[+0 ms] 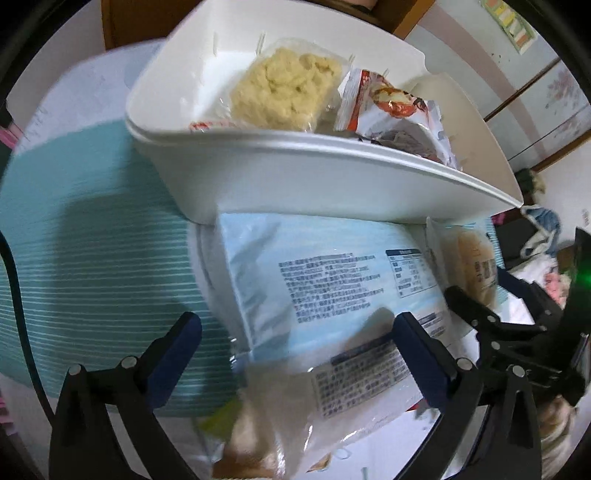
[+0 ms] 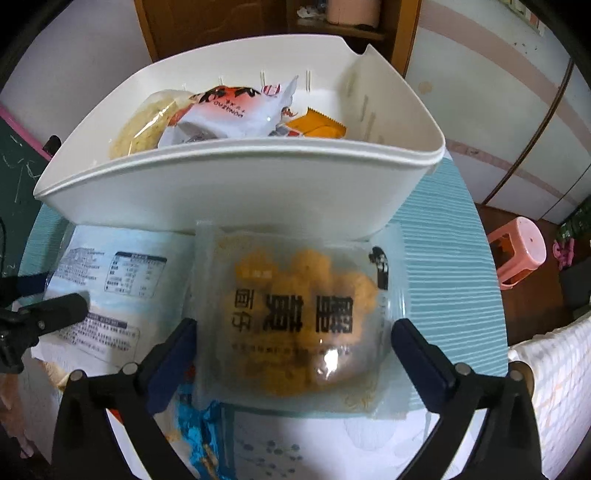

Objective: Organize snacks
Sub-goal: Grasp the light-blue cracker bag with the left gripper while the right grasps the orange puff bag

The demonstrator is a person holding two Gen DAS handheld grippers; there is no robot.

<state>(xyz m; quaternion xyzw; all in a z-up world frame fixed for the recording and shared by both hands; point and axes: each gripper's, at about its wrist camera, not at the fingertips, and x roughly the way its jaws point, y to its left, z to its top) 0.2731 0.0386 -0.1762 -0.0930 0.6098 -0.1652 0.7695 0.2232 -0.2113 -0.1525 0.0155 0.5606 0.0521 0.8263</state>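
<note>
A white plastic bin (image 1: 280, 173) (image 2: 236, 192) stands on the teal striped mat and holds a pale yellow snack pack (image 1: 284, 88), a red-and-white packet (image 2: 229, 110) and an orange packet (image 2: 317, 125). In front of it lies a large light-blue bag (image 1: 332, 273) (image 2: 107, 280), printed side up. My left gripper (image 1: 299, 347) is open over this bag and a clear wrapped snack (image 1: 280, 406). My right gripper (image 2: 295, 347) is open, its fingers either side of a clear pack of golden snacks with black lettering (image 2: 299, 314). The right gripper also shows at the left view's right edge (image 1: 517, 332).
The teal striped mat (image 1: 92, 258) (image 2: 443, 258) covers a round table. A pink stool (image 2: 517, 251) stands on the floor to the right. A wooden cabinet (image 2: 229, 26) is behind the bin. A blue wrapper (image 2: 199, 435) lies near the front edge.
</note>
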